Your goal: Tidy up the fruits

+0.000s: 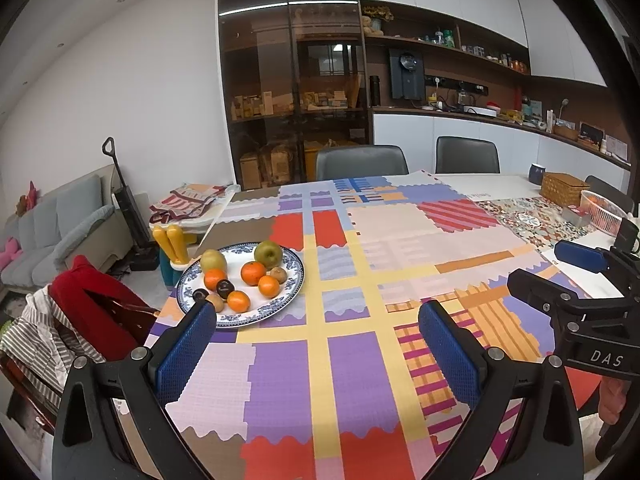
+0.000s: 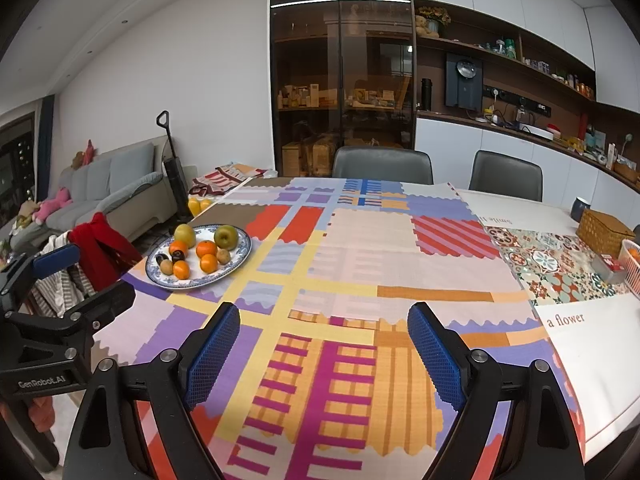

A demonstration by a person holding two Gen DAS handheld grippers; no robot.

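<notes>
A blue-and-white plate (image 1: 294, 276) (image 2: 240, 256) stands near the table's left edge, holding several oranges (image 1: 253, 273) (image 2: 206, 249), green apples (image 1: 268, 253) (image 2: 226, 237), kiwis (image 1: 279, 274) and dark plums (image 1: 225, 288) (image 2: 177, 255). My left gripper (image 1: 316, 344) is open and empty, above the tablecloth to the right of and nearer than the plate. My right gripper (image 2: 324, 352) is open and empty, above the cloth to the plate's right. Each gripper shows at the edge of the other's view: the right one (image 1: 560, 276), the left one (image 2: 80, 276).
A patchwork cloth (image 1: 360, 280) covers the table. At the far right stand a wicker box (image 2: 604, 232), a pink basket (image 1: 604, 212) with oranges, and a dark mug (image 1: 537, 173). Two grey chairs (image 2: 382, 166) stand behind the table. A chair with red clothing (image 1: 92, 304) stands at the left.
</notes>
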